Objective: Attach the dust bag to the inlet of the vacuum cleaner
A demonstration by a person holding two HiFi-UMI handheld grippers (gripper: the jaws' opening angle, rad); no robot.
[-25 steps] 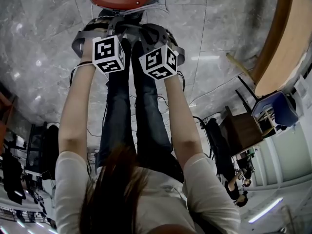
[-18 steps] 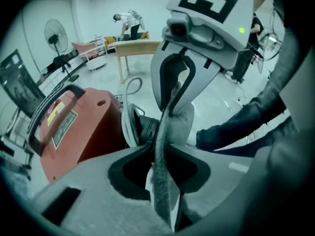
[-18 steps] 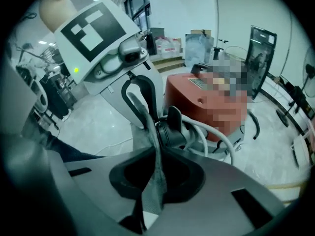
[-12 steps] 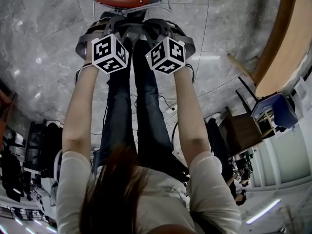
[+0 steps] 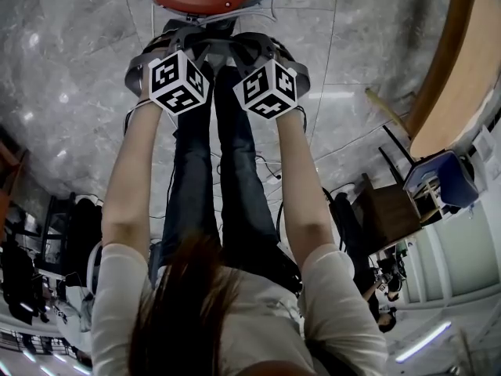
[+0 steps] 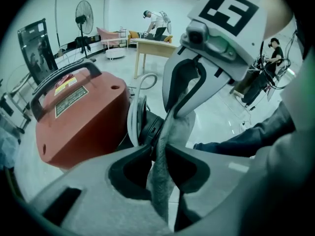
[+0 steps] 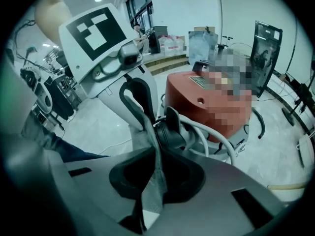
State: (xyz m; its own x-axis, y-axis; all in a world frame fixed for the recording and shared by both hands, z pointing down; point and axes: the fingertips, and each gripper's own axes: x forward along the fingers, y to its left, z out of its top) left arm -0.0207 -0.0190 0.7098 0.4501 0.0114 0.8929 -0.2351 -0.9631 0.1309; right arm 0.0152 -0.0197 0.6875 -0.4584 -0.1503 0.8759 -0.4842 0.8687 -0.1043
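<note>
Dust bag (image 6: 165, 186), a grey cloth, is held between the 2 grippers just in front of the black inlet (image 6: 150, 129) of the red vacuum cleaner (image 6: 78, 117). The left gripper (image 6: 160, 150) has its jaws closed on its side of the cloth. The right gripper (image 7: 157, 154) has its jaws closed on the other side, and the 2 tips stand near each other. A white hose (image 7: 219, 139) curves beside the inlet. In the head view the bodies of the grippers cover the inlet completely.

Around, from left to right, there is dark furniture (image 5: 63, 233) at the left edge and black cables (image 5: 266, 167) on the floor beside the person's legs. At the right are a wooden table (image 5: 462, 69) and a blue seat (image 5: 442, 175). The floor (image 5: 70, 61) is of grey polished marble tiles. Far in the room stand a fan (image 6: 83, 11) and a light table (image 6: 155, 48).
</note>
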